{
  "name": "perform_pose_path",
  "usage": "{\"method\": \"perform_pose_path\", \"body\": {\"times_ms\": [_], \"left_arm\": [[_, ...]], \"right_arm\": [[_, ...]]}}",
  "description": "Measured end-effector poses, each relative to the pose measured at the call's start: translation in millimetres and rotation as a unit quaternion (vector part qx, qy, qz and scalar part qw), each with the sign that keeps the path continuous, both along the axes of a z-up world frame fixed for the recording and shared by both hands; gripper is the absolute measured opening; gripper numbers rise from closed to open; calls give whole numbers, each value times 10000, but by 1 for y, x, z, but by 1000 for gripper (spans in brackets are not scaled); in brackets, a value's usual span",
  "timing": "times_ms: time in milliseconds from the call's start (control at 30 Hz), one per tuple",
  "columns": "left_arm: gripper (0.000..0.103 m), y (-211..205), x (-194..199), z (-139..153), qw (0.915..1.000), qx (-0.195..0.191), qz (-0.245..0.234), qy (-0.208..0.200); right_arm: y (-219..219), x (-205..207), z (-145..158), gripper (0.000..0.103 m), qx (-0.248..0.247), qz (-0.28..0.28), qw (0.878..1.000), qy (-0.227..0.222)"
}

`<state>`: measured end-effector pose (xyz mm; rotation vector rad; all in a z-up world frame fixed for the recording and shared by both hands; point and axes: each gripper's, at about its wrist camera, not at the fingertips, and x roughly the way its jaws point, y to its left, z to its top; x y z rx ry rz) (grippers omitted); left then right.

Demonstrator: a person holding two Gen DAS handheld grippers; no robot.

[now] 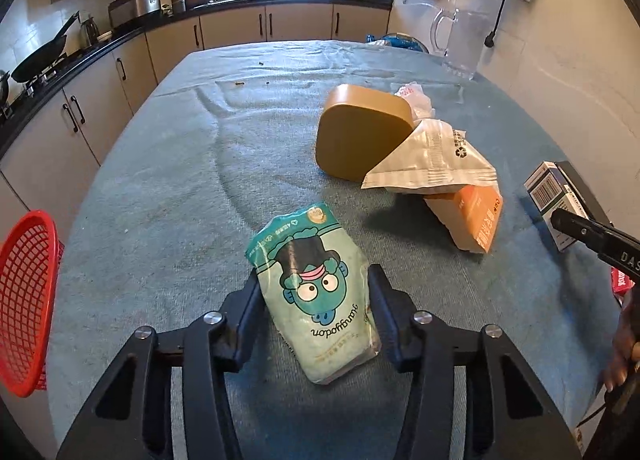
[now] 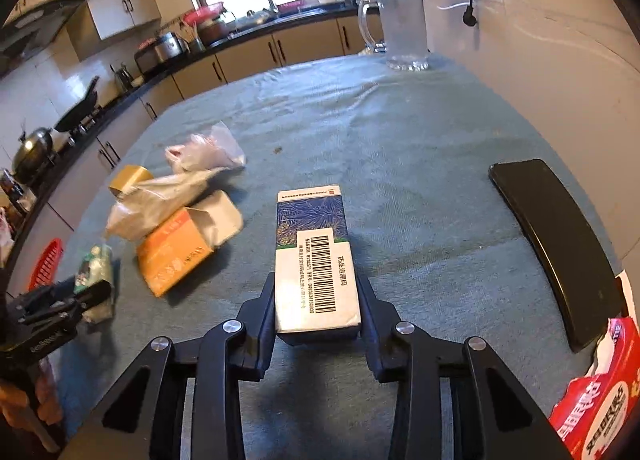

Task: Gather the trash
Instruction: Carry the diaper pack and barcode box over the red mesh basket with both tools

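Note:
A green snack packet (image 1: 320,260) with a cartoon face lies on the blue-grey tablecloth (image 1: 180,180). My left gripper (image 1: 315,276) is shut on it, a pad pressing each side. The right wrist view shows the same packet (image 2: 96,272) at the far left. A blue-and-white medicine box (image 2: 312,236) with a barcode lies lengthwise between the pads of my right gripper (image 2: 317,280), which is shut on its near end. In the left wrist view that box (image 1: 548,188) sits at the right edge.
A tipped brown container (image 1: 360,132), a white wrapper (image 1: 428,160), an open orange carton (image 1: 472,220) and crumpled plastic (image 2: 204,152) lie mid-table. A red mesh basket (image 1: 24,308) hangs off the left edge. A black slab (image 2: 556,244), a red packet (image 2: 600,392) and a glass pitcher (image 2: 404,28) stand to the right.

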<state>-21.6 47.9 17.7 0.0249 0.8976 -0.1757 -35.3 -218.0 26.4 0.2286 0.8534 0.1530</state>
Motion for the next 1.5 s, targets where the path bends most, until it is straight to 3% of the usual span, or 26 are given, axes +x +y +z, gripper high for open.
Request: {"method": "perform_pose_path", "body": {"times_ms": [300,1500], "left_arm": [[46,7,-17,9,9996,-76,-50,-262],[46,79,-46,30,9955,-332,572,-674]], "right_arm": [[40,-18,16,39,464,692,9957,-393],[145,-19,26,39,393,1754,9833,-299]]}}
